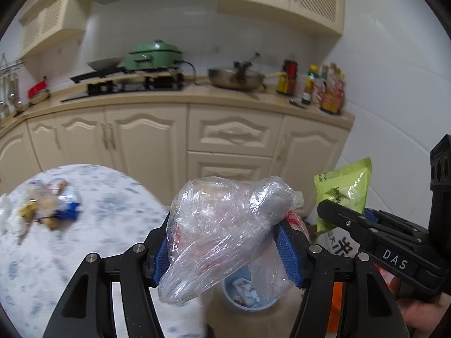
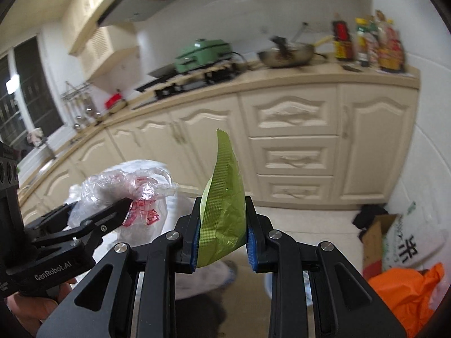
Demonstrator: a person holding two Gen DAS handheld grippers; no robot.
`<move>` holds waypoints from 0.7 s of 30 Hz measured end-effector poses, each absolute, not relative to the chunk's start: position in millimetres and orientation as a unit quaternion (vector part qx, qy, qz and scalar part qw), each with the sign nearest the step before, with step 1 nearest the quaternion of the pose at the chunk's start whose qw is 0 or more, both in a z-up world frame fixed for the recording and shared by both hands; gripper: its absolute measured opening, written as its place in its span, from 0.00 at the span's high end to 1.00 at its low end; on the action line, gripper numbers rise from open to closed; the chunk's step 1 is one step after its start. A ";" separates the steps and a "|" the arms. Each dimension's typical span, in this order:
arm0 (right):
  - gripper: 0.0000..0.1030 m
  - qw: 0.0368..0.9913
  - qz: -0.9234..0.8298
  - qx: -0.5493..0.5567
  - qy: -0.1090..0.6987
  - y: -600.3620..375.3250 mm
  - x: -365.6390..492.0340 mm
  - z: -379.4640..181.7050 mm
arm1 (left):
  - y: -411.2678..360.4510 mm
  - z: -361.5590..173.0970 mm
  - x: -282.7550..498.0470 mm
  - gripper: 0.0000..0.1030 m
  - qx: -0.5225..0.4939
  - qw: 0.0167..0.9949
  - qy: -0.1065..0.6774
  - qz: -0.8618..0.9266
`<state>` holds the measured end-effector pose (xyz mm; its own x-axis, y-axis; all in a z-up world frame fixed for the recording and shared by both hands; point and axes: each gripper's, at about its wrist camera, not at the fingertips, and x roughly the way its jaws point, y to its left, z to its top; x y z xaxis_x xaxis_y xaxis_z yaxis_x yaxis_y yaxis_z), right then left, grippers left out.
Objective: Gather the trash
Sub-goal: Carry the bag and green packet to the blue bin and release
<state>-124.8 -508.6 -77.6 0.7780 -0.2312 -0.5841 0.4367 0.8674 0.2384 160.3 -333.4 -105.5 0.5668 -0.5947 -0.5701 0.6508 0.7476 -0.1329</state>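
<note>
My left gripper [image 1: 225, 246] is shut on a crumpled clear plastic bag [image 1: 222, 225] with red print and holds it in the air above a light blue trash bin [image 1: 248, 295] on the floor. My right gripper [image 2: 222, 233] is shut on a green snack wrapper [image 2: 222, 211] that stands up between the blue pads. In the left wrist view the right gripper [image 1: 332, 211] comes in from the right with the wrapper [image 1: 344, 191]. In the right wrist view the left gripper [image 2: 124, 208] and its bag [image 2: 132, 197] are at the left.
A round table with a blue-and-white cloth [image 1: 98, 239] at the left carries more wrappers and scraps [image 1: 50, 205]. Cream kitchen cabinets [image 1: 225, 140] and a counter with a wok [image 1: 236, 79] stand behind. A cardboard box [image 2: 375, 239], a printed sack and an orange bag [image 2: 408, 290] lie at the right.
</note>
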 end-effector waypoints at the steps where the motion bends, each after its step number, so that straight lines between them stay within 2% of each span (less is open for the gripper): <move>1: 0.75 0.922 -0.188 0.185 0.285 -516.5 -127.5 -82.8 | -341.7 -107.2 166.5 0.41 0.047 0.881 0.309 -0.355; 12: 0.75 0.867 -0.232 0.253 0.361 -615.2 -133.1 -183.3 | -468.4 -184.3 247.4 0.41 0.079 0.820 0.425 -0.374; 21: 0.75 0.832 -0.241 0.293 0.404 -658.6 -125.4 -250.7 | -545.5 -241.4 307.0 0.41 0.094 0.788 0.491 -0.361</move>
<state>-125.4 -658.6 -250.7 0.5565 -0.1642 -0.8144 0.6388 0.7114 0.2931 307.0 -545.5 -241.4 0.2581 -0.4761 -0.8407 0.6606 0.7219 -0.2060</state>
